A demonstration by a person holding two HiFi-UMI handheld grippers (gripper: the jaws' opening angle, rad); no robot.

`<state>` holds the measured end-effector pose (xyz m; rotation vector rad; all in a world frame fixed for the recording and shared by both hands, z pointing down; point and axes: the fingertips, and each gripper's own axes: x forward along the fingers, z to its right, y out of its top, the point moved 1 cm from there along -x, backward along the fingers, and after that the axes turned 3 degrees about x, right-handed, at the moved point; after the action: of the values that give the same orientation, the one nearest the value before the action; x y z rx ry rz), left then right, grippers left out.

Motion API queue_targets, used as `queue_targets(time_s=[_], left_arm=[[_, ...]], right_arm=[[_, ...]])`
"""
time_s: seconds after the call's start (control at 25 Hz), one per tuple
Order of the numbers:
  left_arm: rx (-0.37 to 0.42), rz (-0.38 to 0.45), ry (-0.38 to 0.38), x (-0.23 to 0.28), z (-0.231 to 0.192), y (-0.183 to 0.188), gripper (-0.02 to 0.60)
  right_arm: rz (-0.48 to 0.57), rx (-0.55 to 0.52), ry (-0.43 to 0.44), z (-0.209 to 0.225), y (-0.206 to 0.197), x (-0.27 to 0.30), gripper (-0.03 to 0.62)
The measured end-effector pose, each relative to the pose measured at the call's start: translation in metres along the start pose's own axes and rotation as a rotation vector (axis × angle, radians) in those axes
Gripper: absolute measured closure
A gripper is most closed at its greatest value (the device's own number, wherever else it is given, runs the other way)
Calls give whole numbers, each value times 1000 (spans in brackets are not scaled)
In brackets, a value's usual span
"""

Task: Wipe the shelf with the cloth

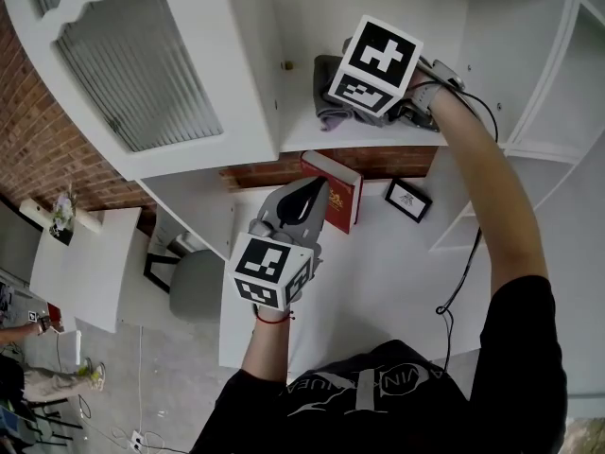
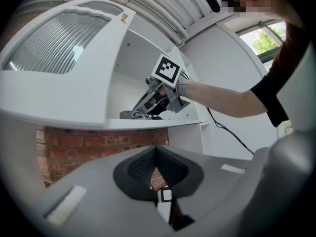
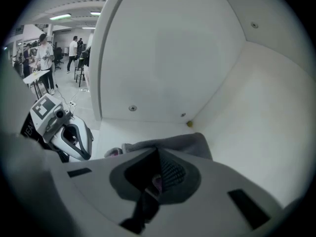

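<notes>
Red book (image 1: 338, 193): stands upright on the white lower surface, by the brick wall (image 1: 38, 140).
Framed picture (image 1: 407, 200): near the book, to its right.
Grey chair (image 1: 194, 287): lower left.

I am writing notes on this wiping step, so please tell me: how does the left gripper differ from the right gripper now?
The right gripper grips the grey cloth; the left gripper holds nothing. The right gripper reaches onto the shelf and tilts down; the left gripper is held lower, over the white desk. Both have their jaws together.
</notes>
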<state>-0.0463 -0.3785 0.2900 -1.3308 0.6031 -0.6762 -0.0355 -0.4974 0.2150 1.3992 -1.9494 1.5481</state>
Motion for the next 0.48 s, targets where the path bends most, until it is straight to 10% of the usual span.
queue_targets(time_s=[0.48], left_arm=[[-27, 26, -149, 33, 37, 1, 571]], right_arm=[[-116, 141, -199, 27, -75, -48, 576]])
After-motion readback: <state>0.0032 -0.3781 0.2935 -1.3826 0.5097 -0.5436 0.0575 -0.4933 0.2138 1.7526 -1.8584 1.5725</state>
